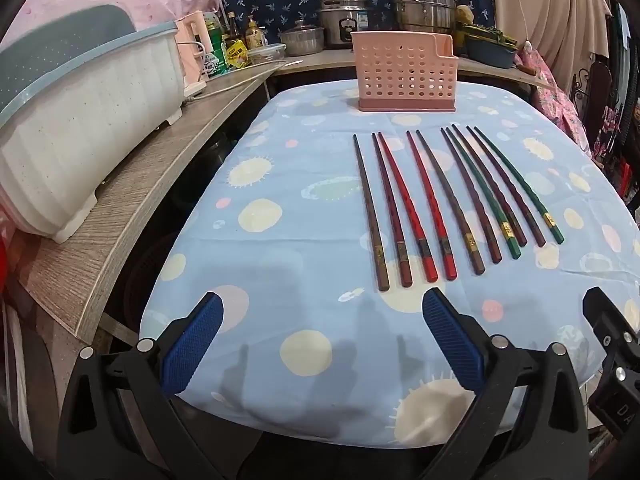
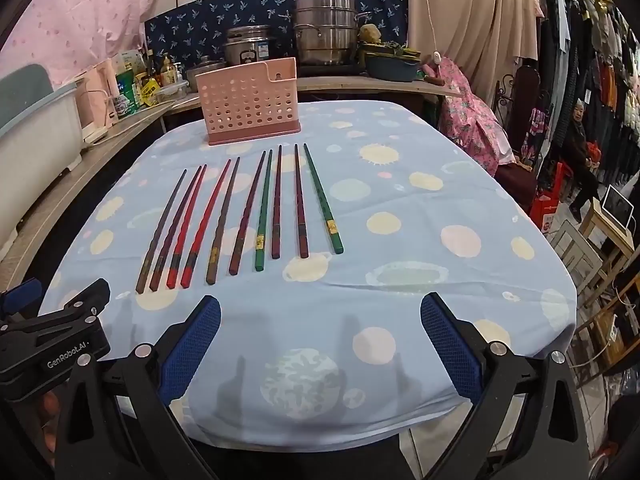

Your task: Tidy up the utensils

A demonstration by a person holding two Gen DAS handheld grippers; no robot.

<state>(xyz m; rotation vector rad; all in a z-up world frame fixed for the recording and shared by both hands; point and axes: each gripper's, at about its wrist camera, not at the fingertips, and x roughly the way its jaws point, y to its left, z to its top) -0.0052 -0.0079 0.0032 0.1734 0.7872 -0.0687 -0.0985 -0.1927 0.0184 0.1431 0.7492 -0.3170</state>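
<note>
Task status: not begun, judging by the layout. Ten chopsticks [image 1: 440, 204] lie flat in a rough row on the blue patterned cloth of the surface [image 1: 280, 264], thick ends toward the cameras and tips pointing at the pink perforated holder [image 1: 404, 74]. The holder stands upright at the far end of the surface, just beyond the tips and apart from them; no chopstick shows above its rim, so it appears empty, though its interior is not fully visible. The row mixes colours: brown, red, dark maroon and green pieces lie interleaved rather than paired. The left tool [image 1: 322, 342] is released, its blue pads spread wide with nothing between them, hovering over the near edge short of the thick ends. The right tool [image 2: 320, 340] is likewise released and empty, positioned beside the left one, to the right of the row. Neither tool touches any chopstick. Remaining work, as assessed: every piece has yet to be picked up and placed in the holder.
</note>
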